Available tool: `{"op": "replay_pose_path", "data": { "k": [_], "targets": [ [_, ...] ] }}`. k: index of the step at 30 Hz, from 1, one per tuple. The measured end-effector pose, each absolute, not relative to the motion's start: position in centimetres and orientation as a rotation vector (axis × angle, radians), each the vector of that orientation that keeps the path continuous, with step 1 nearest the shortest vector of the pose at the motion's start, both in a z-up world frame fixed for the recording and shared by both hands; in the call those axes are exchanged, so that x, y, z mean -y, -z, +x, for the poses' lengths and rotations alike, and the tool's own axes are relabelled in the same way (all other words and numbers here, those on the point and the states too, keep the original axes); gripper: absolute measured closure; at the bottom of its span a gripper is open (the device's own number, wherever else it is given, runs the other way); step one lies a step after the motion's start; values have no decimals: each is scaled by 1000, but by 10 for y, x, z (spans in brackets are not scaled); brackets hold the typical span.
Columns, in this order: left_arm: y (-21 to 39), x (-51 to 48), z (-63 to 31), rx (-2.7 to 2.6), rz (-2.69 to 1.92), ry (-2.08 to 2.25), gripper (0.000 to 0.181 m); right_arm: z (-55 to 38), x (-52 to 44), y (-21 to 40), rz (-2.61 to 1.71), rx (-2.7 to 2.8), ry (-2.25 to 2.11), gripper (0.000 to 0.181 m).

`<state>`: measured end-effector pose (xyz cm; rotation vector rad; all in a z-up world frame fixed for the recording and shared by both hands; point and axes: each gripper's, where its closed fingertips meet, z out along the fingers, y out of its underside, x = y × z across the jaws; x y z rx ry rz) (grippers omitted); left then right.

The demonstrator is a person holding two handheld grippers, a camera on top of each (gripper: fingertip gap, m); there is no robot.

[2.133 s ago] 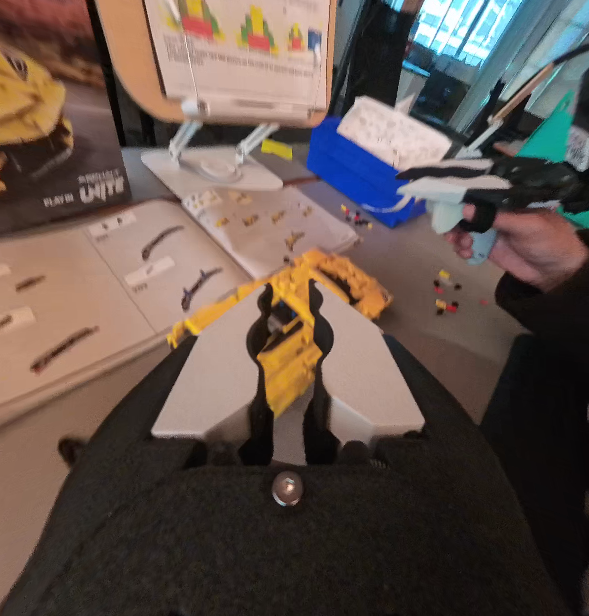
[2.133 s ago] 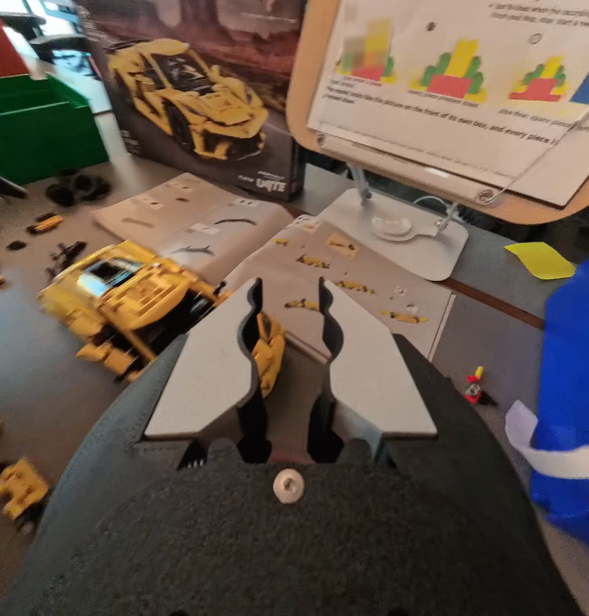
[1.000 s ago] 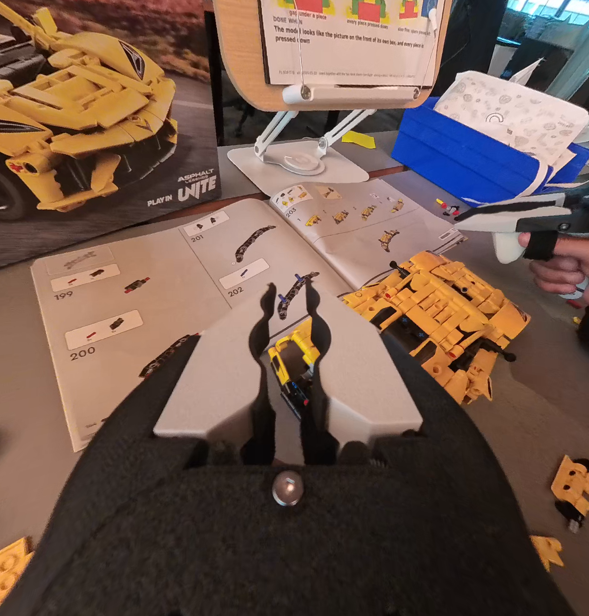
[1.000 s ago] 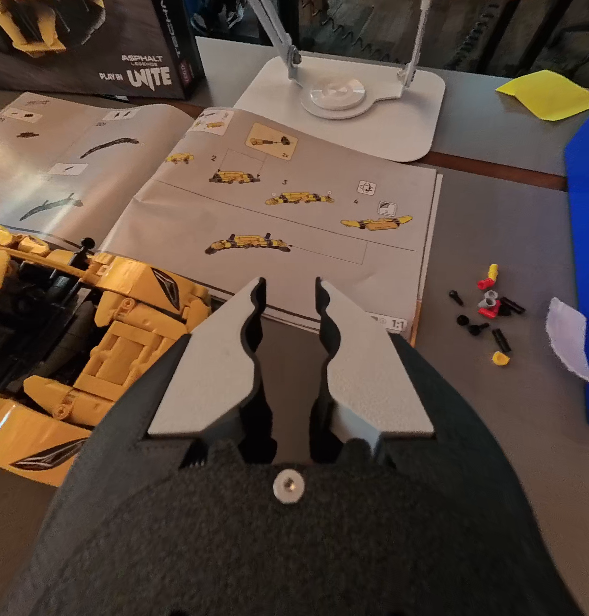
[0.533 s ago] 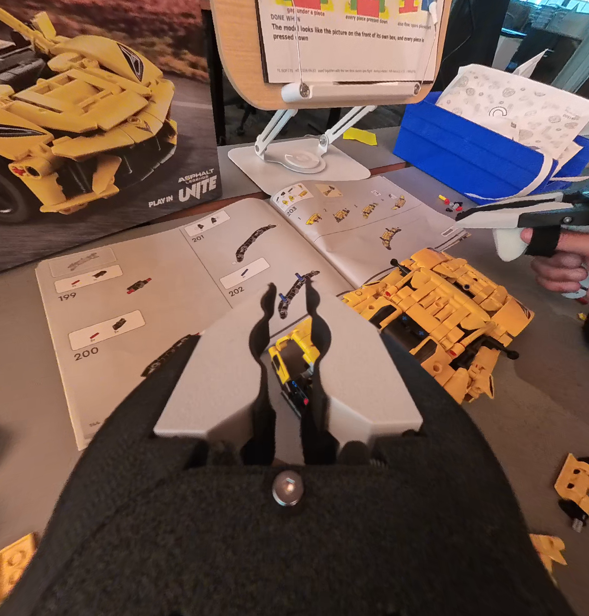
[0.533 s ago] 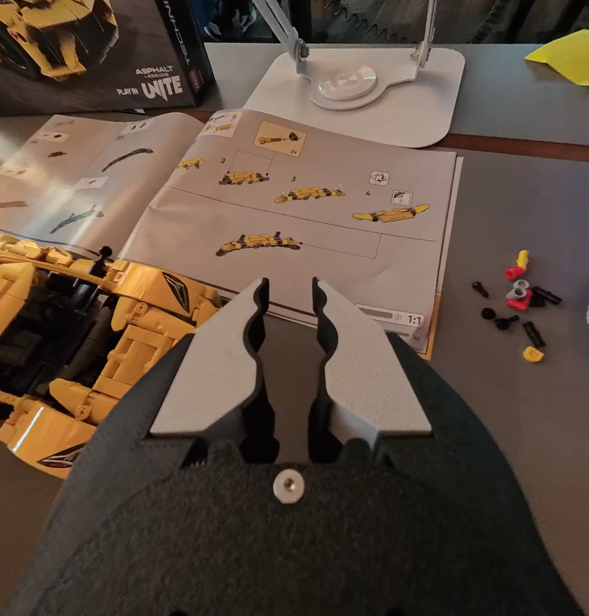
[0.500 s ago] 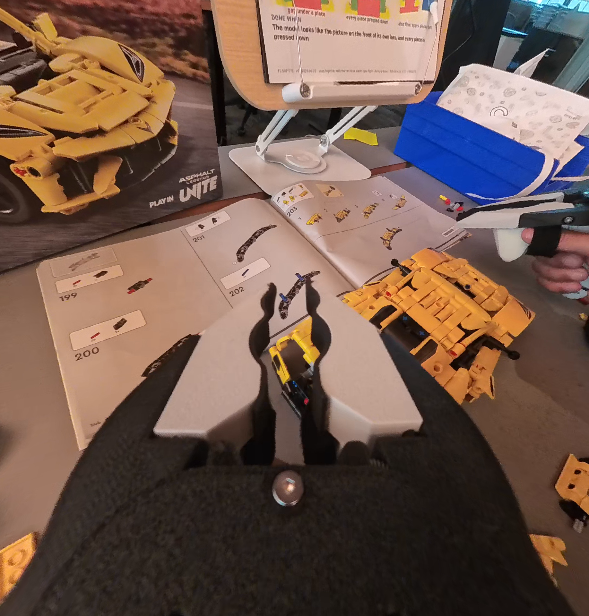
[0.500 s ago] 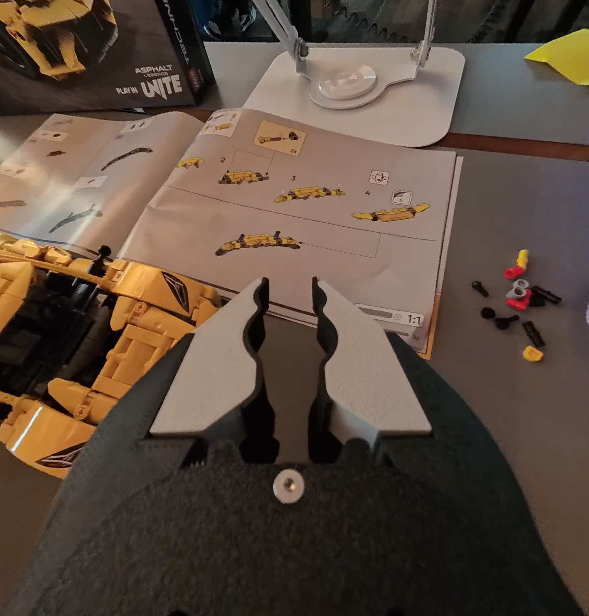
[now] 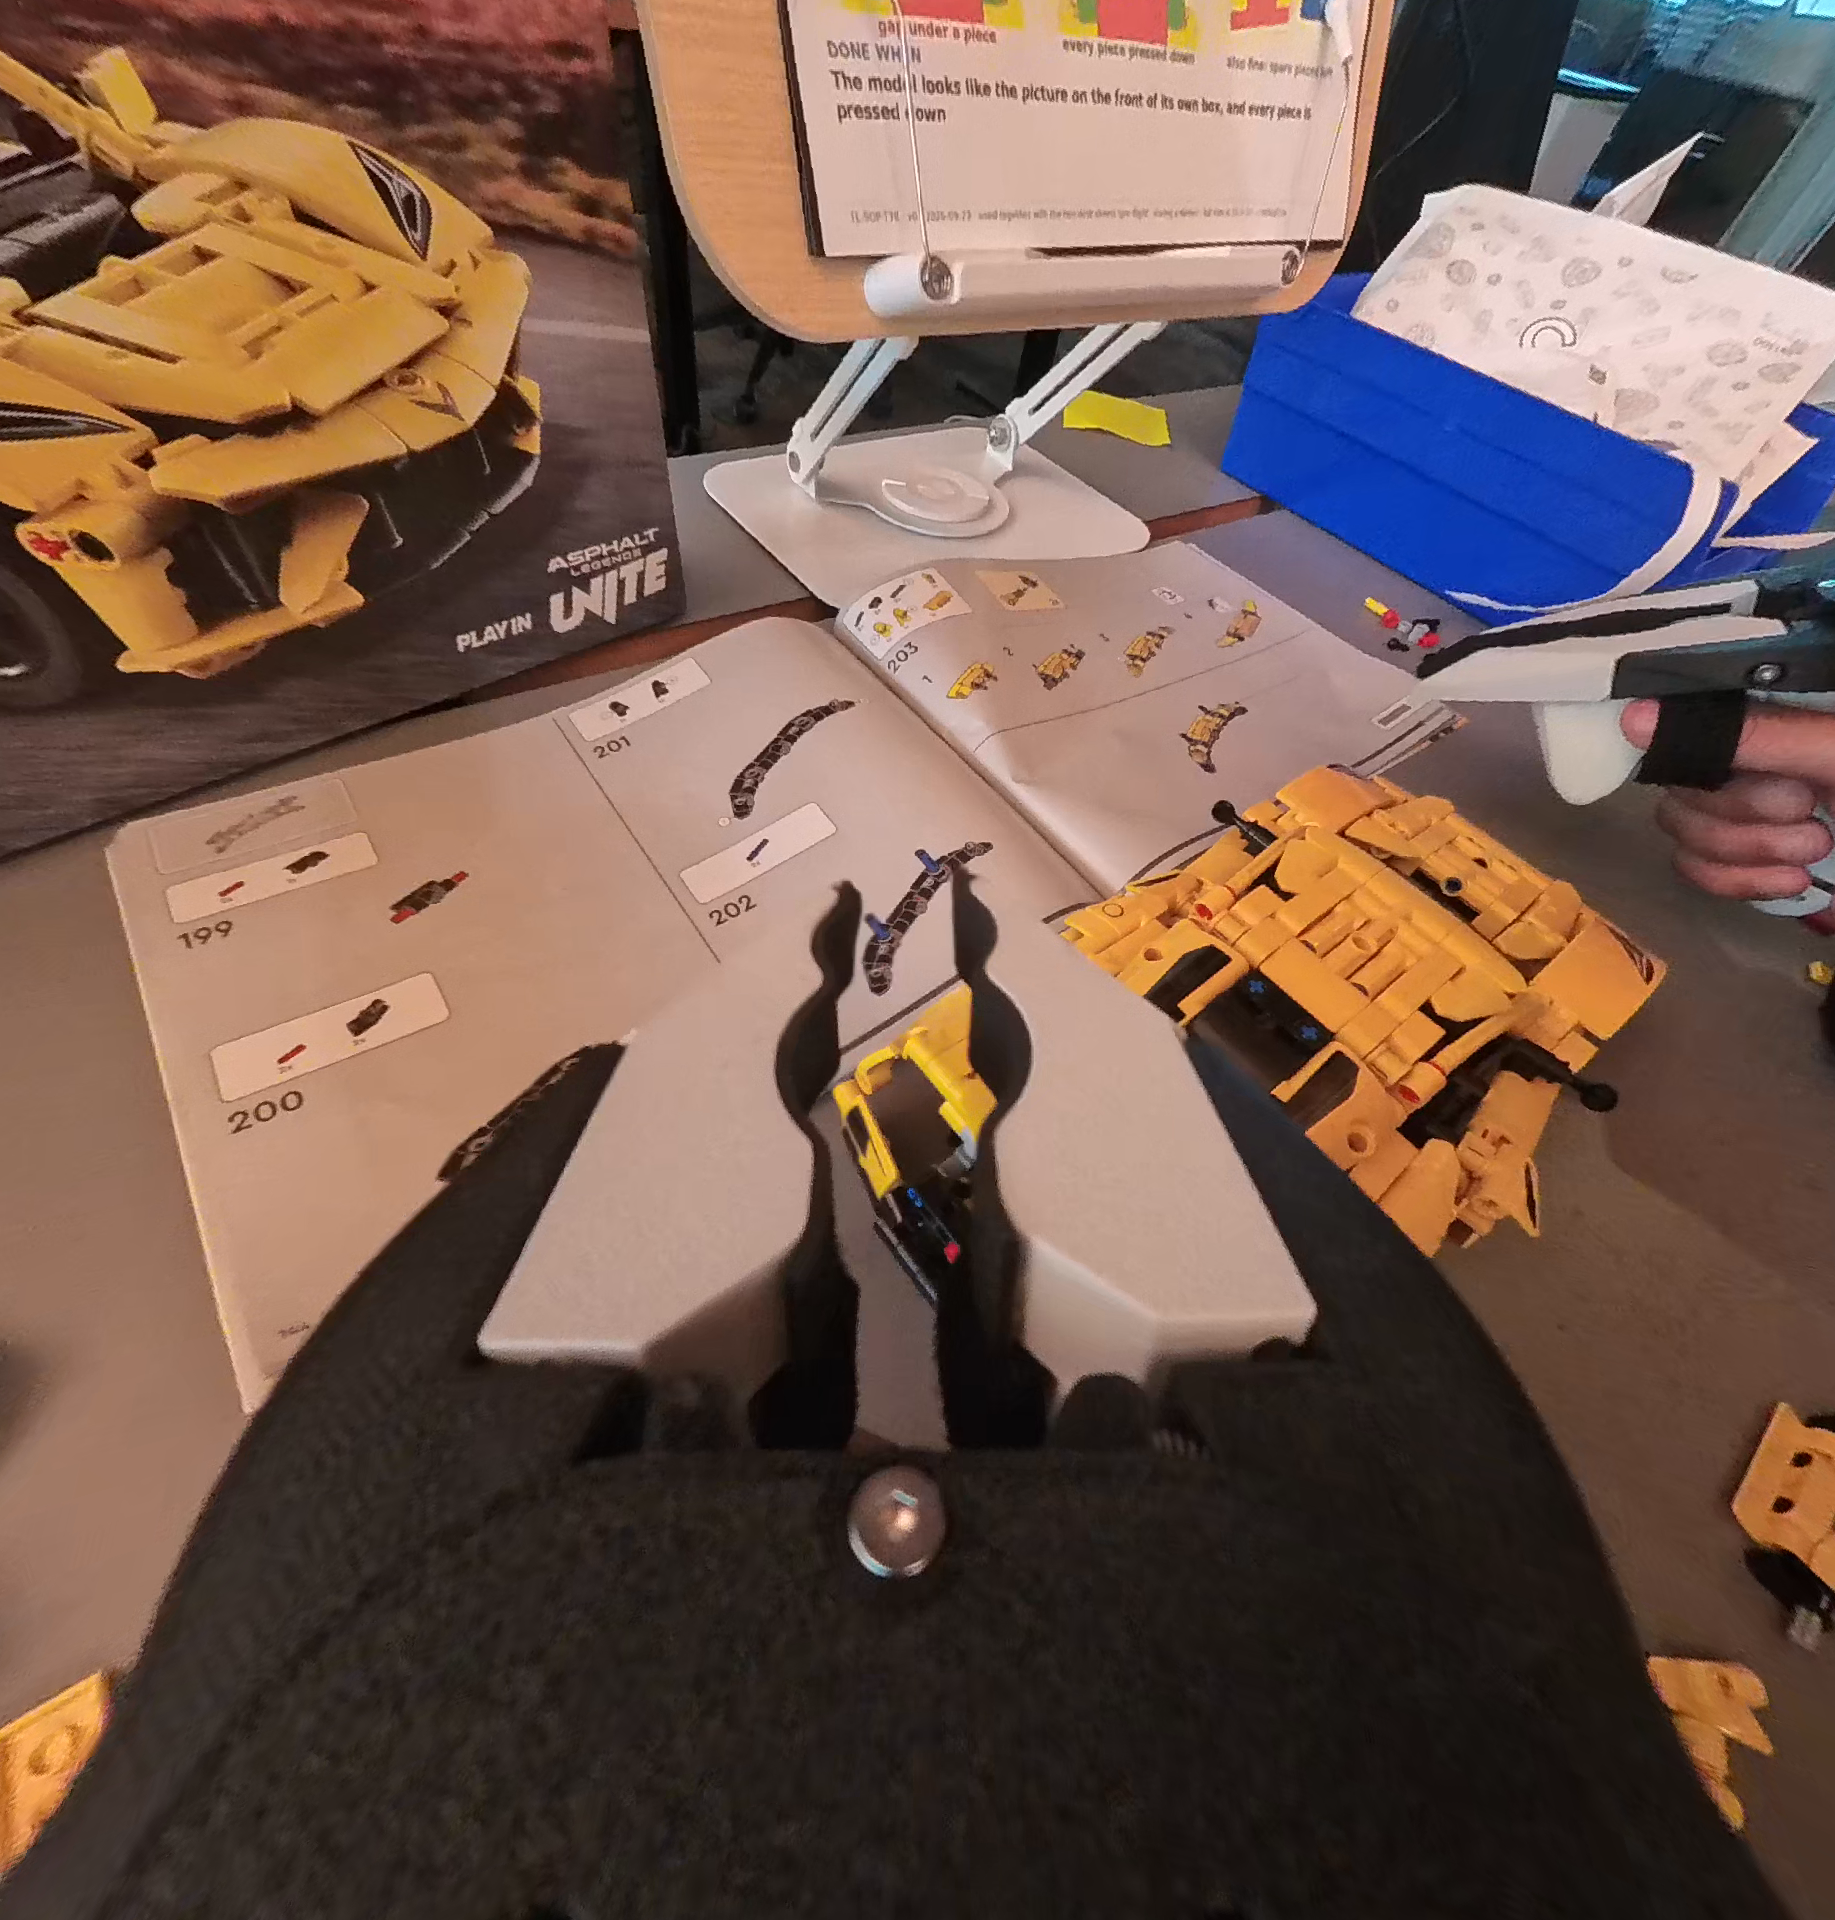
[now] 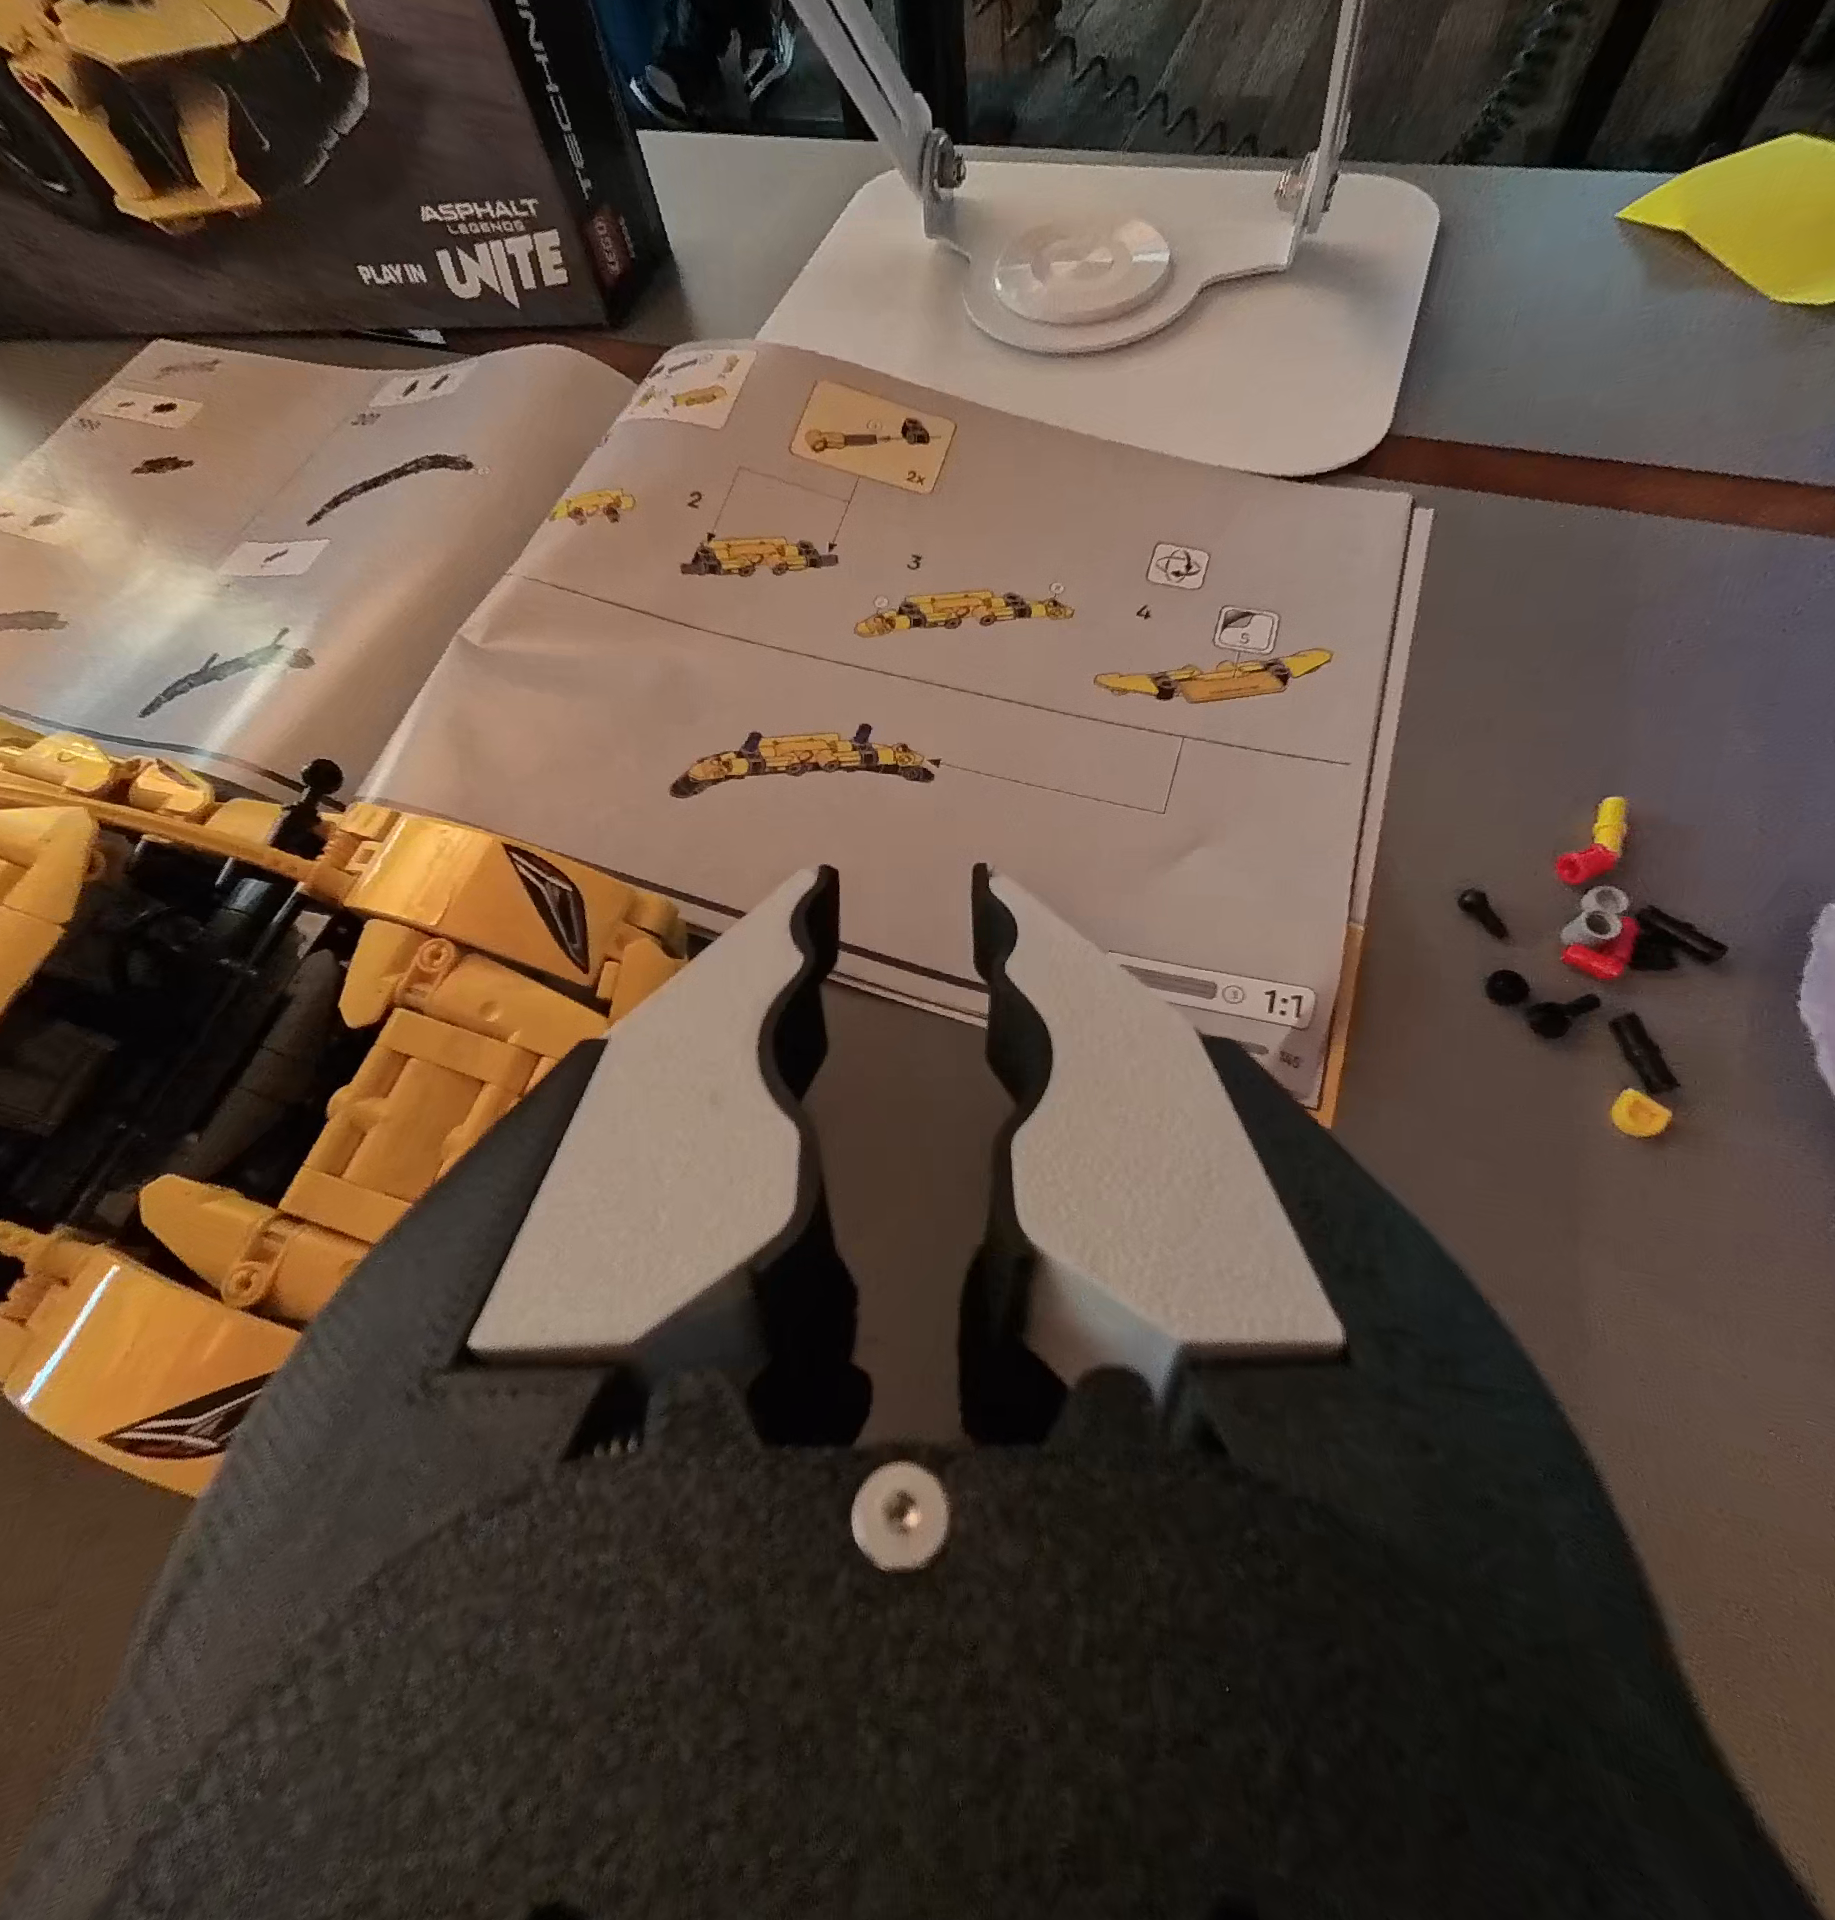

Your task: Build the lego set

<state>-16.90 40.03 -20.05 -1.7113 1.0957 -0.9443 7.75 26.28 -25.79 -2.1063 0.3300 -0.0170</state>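
Note:
My left gripper (image 9: pixel 900 899) is shut on a small yellow and black lego sub-assembly (image 9: pixel 913 1122), held above the open instruction booklet (image 9: pixel 580 883). The partly built yellow car (image 9: pixel 1360 987) lies on the table just right of it. My right gripper (image 10: pixel 905 883) is open and empty, low over the table at the booklet's near edge (image 10: pixel 996 675), with the car (image 10: pixel 217 1039) to its left. It also shows in the left wrist view (image 9: pixel 1443 665), held by a hand beyond the car. Small red, black and yellow pins (image 10: pixel 1599 935) lie to its right.
The set's box (image 9: pixel 217 364) stands at the back left. A white stand (image 9: pixel 923 499) holds a sheet board behind the booklet. A blue bin (image 9: pixel 1464 468) with paper is at the back right. Loose yellow pieces (image 9: pixel 1806 1496) lie near right, another (image 9: pixel 40 1756) near left. There is about 30 cm between the tips of the two grippers.
Over two seconds my left gripper drew back from the car with the piece in it. My right gripper dropped low toward the booklet's edge. In the last half second almost nothing moved.

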Motion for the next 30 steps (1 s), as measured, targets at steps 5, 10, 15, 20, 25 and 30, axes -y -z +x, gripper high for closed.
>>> {"op": "replay_pose_path", "data": {
  "k": [5, 10, 15, 20, 25, 30],
  "targets": [
    [182, -371, -172, -1181, -1653, 1023, 159, 73, -264, 251, -2083, -324, -7, 156],
    [220, -252, -215, -1731, -1592, 1084, 158, 43, -261, 207, -1946, -150, -46, 153],
    [270, -193, -249, -2008, -1620, 1000, 157, 2, -265, 181, -1802, -5, -163, 161],
    [291, -187, -241, -2062, -1590, 838, 154, -2, -269, 199, -1879, 8, -176, 159],
    [300, -187, -241, -2089, -1582, 789, 155, 6, -267, 194, -1857, -28, -171, 160],
    [301, -184, -240, -2112, -1552, 795, 171, 6, -266, 195, -1865, -48, -202, 160]
  ]
}}
